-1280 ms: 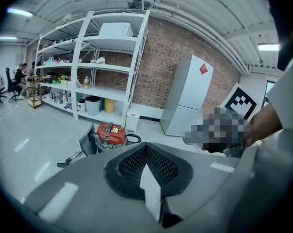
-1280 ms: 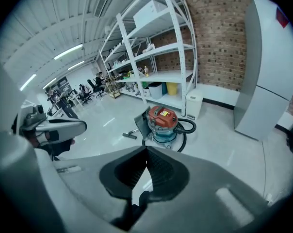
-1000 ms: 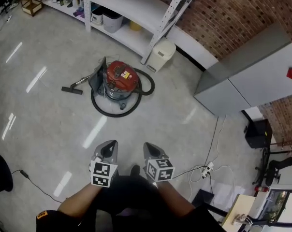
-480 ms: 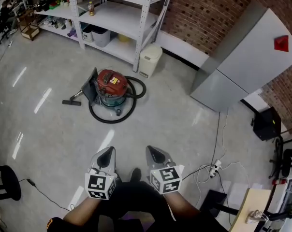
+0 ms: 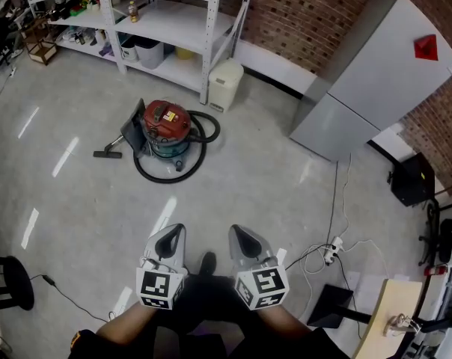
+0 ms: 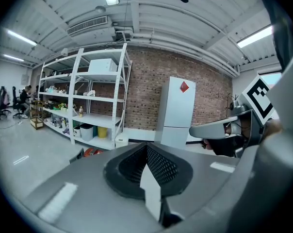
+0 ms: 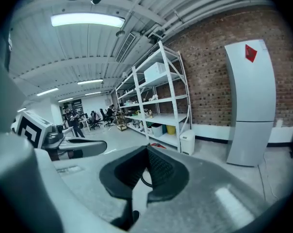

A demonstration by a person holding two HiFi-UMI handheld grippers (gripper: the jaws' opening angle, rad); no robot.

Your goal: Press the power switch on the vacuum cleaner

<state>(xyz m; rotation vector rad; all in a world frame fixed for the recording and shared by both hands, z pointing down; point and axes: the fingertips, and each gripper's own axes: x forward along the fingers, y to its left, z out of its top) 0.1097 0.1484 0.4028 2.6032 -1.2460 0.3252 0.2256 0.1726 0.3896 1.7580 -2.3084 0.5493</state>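
Note:
The vacuum cleaner [image 5: 165,123] is a red-topped drum standing on the grey floor, with a black hose [image 5: 160,176] looped around it and a floor nozzle [image 5: 108,154] to its left. It is several steps ahead of me. My left gripper [image 5: 170,234] and right gripper [image 5: 242,235] are held side by side low in front of my body, both shut on nothing. In the left gripper view the left gripper [image 6: 147,147] points toward the shelving, and a red sliver of the vacuum cleaner [image 6: 91,151] shows over its jaw. The right gripper [image 7: 147,148] points the same way.
White shelving [image 5: 211,21] stands behind the vacuum, with a white bin [image 5: 224,84] at its end. A tall white cabinet [image 5: 376,81] stands against the brick wall on the right. A power strip with cables [image 5: 332,247] lies on the floor at right, and a black stool [image 5: 9,283] is at left.
The head view has shifted: the vacuum now sits further left and looks a little smaller, and more of the wall and cabinet shows. Both grippers stay shut, side by side.

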